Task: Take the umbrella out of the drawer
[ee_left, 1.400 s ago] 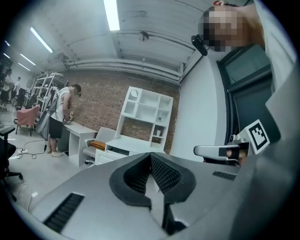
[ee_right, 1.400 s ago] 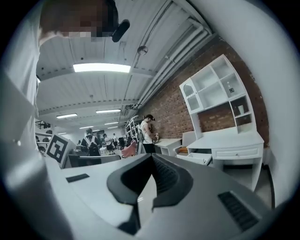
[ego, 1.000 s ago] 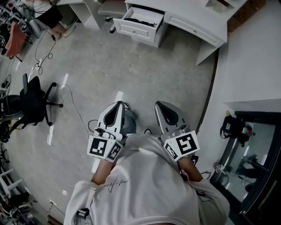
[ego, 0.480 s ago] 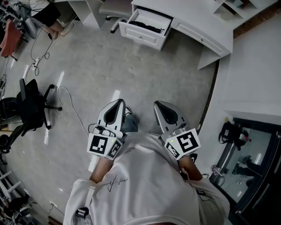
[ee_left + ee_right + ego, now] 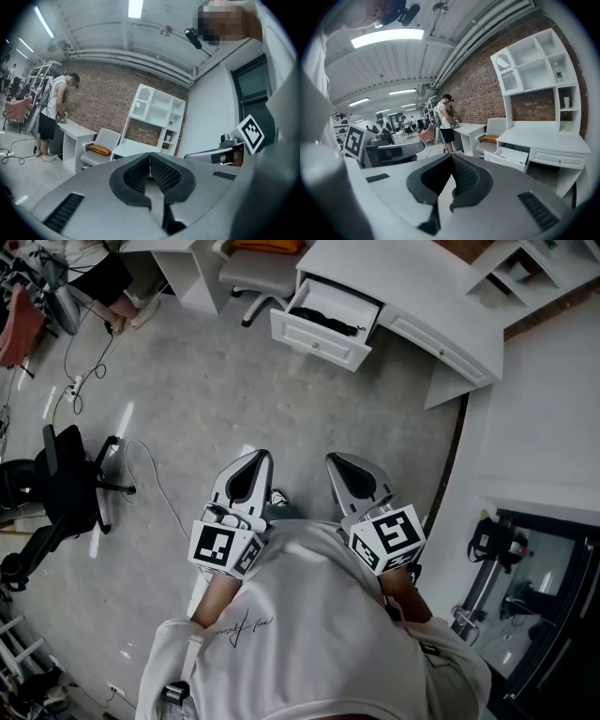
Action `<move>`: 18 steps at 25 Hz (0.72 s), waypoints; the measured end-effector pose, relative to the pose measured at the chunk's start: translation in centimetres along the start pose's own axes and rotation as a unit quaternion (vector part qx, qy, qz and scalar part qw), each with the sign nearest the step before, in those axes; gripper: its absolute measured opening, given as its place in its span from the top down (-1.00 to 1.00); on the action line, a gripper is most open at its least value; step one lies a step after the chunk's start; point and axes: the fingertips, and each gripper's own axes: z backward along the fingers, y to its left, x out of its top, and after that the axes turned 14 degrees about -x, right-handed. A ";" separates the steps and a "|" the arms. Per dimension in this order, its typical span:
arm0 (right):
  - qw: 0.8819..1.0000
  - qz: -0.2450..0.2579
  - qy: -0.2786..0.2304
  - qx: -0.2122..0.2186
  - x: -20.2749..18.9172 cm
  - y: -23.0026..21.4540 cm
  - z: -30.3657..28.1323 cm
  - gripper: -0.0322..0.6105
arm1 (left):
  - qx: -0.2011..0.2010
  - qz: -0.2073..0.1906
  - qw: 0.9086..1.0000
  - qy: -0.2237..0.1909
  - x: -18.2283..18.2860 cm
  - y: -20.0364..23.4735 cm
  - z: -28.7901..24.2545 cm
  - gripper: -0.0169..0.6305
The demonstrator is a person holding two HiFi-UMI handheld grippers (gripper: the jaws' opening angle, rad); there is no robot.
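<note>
In the head view a white desk (image 5: 422,292) stands at the top with one drawer (image 5: 319,336) pulled out. A dark folded umbrella (image 5: 330,319) lies inside it. Both grippers are held side by side in front of the person's chest, far short of the drawer, over bare floor. My left gripper (image 5: 257,457) is shut with nothing in it, its tips touching (image 5: 150,155). My right gripper (image 5: 332,461) is shut and empty too (image 5: 451,155). The right gripper view shows the open drawer (image 5: 512,157) ahead at the right; the umbrella is hidden there.
A white chair with an orange cushion (image 5: 255,261) stands left of the drawer. A black office chair (image 5: 66,474) and floor cables (image 5: 155,470) lie at the left. A dark glass cabinet (image 5: 539,596) is at the right. A person (image 5: 446,117) stands at a far desk.
The desk and open drawer have slid lower and to the right in the head view, so they are nearer. Both grippers stay shut and side by side.
</note>
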 end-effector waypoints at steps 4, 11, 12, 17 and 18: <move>1.000 0.003 0.008 -0.005 0.8 0.8 -2.2 0.82 | -0.011 0.005 1.000 -0.006 0.9 2.4 -0.1 0.90; 1.000 0.014 0.008 -0.025 1.4 0.9 -4.1 0.82 | -0.018 0.024 0.999 -0.011 0.9 5.2 -0.5 0.90; 0.999 0.015 0.006 -0.031 1.5 0.8 -4.2 0.82 | -0.017 0.028 0.999 -0.011 0.7 5.4 -0.4 0.90; 0.998 0.013 0.000 -0.066 2.0 -0.4 -4.4 0.82 | -0.018 0.021 1.000 -0.007 0.8 5.8 -0.4 0.90; 0.998 0.011 -0.001 -0.068 2.0 -0.6 -4.5 0.82 | -0.017 0.018 1.000 -0.007 0.9 5.9 -0.5 0.90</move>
